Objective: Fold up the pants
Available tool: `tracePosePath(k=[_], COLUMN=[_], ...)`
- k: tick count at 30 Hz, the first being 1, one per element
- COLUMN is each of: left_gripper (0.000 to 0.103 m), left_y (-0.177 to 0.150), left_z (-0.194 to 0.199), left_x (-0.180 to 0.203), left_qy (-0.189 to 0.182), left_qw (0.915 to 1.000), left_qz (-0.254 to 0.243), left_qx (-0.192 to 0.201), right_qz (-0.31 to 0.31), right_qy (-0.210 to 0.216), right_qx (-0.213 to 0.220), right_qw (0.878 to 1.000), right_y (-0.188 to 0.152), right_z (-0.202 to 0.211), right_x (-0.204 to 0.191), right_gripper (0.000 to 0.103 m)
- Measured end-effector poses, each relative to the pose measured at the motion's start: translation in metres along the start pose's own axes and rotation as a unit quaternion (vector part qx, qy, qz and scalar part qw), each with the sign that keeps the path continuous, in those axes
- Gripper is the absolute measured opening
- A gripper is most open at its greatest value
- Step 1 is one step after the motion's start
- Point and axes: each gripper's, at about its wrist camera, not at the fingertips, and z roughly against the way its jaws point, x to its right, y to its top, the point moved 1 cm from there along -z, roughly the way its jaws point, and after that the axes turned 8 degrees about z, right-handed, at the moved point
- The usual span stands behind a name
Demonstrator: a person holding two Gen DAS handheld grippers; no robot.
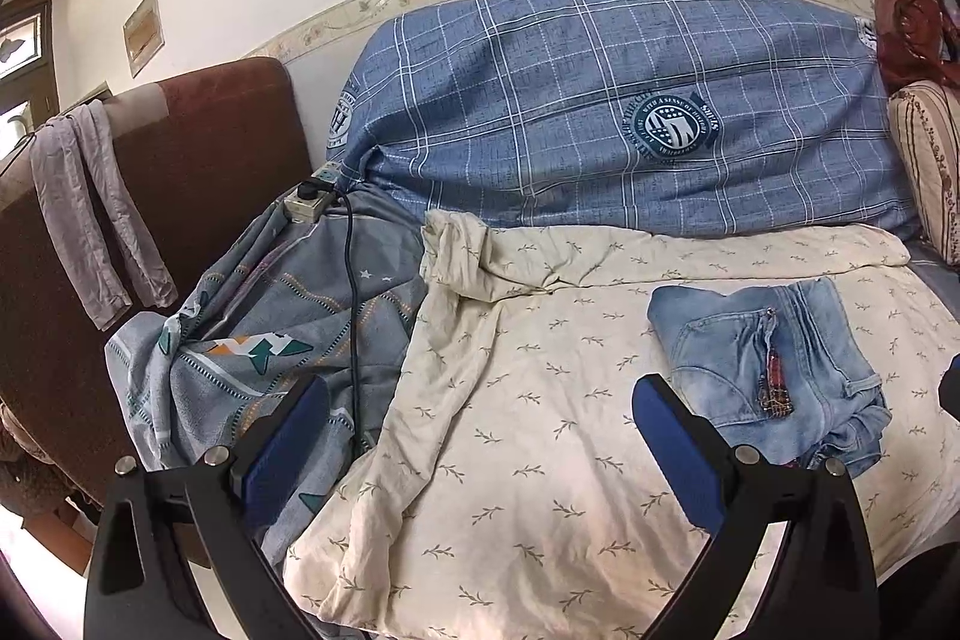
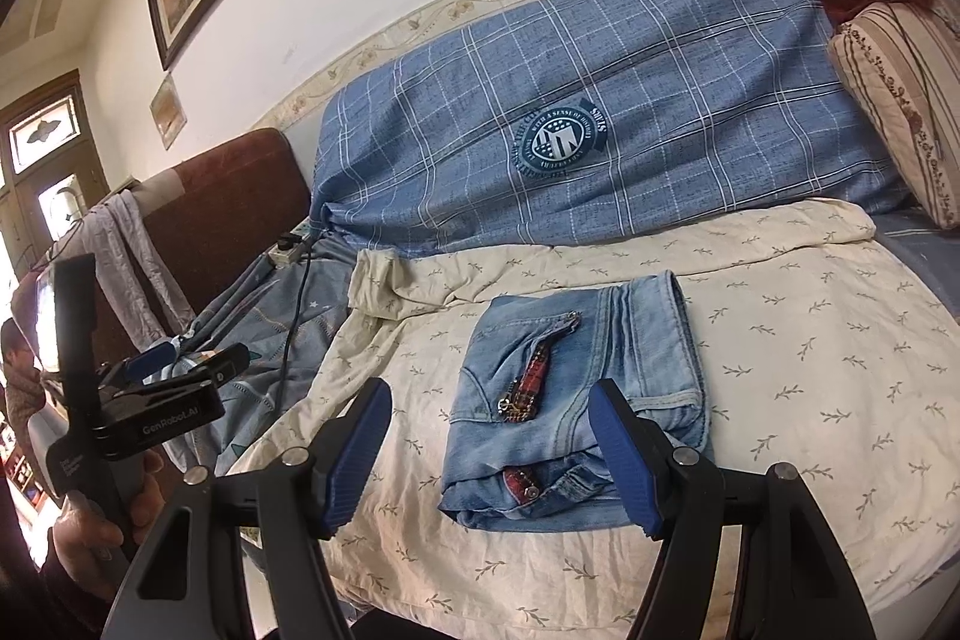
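Both grippers — left gripper point(image 1: 480, 436), right gripper point(image 2: 489, 454) — wide, empty, above folded pants point(image 2: 576, 400).

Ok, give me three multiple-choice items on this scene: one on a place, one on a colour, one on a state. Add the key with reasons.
1. The folded jeans lie on:
A. the cream leaf-print sheet
B. the brown headboard
C. the floor

2. The pads on the right gripper fingers are:
A. red
B. blue
C. yellow

3. The right gripper is:
A. shut on the jeans
B. shut on a cable
C. open, holding nothing

Key:
1 A, leaf-print fabric surrounds the jeans.
2 B, both pads show dark blue.
3 C, the fingers stand wide apart, with no pad pressing on the denim.
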Motion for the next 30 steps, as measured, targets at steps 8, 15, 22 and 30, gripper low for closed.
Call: tracePosePath(k=[8,15,22,30], left_gripper=[0.101,0.101,0.101,0.101], left_y=[-0.002,-0.006,-0.007,-0.018], left_z=[0.001,-0.002,-0.001,-0.023], left_x=[0.007,0.013,0.018,0.025], left_qy=[-0.003,-0.001,0.004,-0.025], left_qw=[0.9999,0.9997,0.9993,0.9976], left_qz=[-0.01,-0.021,-0.036,-0.03], left_qx=[0.0,-0.009,-0.009,-0.057], right_qz=[-0.008,-0.014,-0.021,-0.029], right_qy=[-0.005,-0.011,-0.015,-0.031], right_qx=[-0.003,-0.011,-0.018,-0.052], right_qw=[1.0,1.0,0.999,0.998], right_y=[-0.001,-0.005,-0.008,-0.017], right_z=[-0.001,-0.002,-0.004,-0.018], right_x=[0.008,0.013,0.021,0.041], right_gripper=[0.072,0.072,0.072,0.072])
